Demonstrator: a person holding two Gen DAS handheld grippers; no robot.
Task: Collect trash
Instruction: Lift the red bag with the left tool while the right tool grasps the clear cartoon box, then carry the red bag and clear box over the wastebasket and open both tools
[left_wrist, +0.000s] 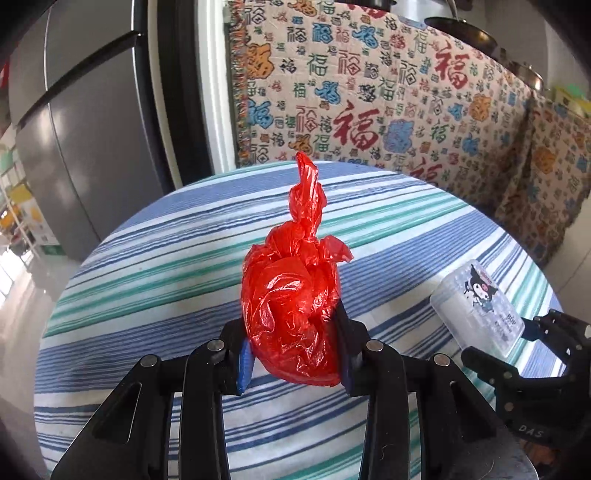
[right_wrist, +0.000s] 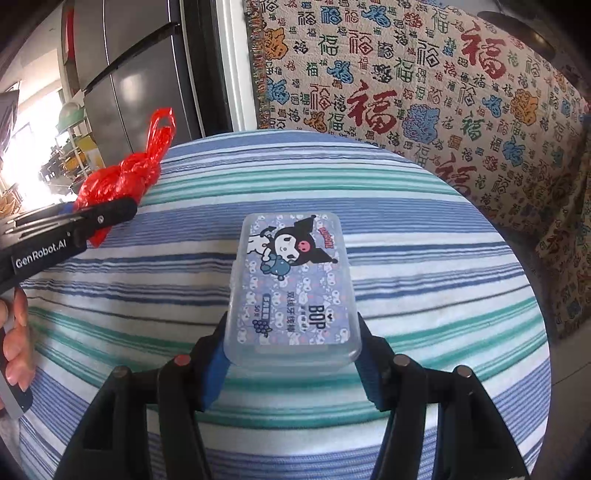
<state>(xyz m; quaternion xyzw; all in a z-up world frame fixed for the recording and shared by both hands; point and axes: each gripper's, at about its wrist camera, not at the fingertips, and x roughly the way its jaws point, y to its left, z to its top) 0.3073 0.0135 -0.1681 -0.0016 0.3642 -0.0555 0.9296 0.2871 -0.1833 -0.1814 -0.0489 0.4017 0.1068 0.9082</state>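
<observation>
The left tongs (left_wrist: 295, 354) are clamped on a knotted red plastic bag (left_wrist: 291, 295) and the right tongs (right_wrist: 291, 354) on a clear plastic box (right_wrist: 291, 284) with a cartoon label, both held above the striped round worktop (right_wrist: 424, 266).

Round table (left_wrist: 147, 295) under a striped cloth (right_wrist: 424, 258), blue, teal and white bands; it fills the ground beneath and ahead of the fingers in both wrist views. Beyond the fingertips, past the table's far edge: a cream throw (left_wrist: 369, 92) printed with red, blue, green and orange characters, draped over furniture. Fringe along its left border. Ahead and left of the fingers: a grey refrigerator (left_wrist: 85, 129) with dark horizontal handles. Further left, a bright shelving area (right_wrist: 70, 147), washed out by light; contents not legible.
</observation>
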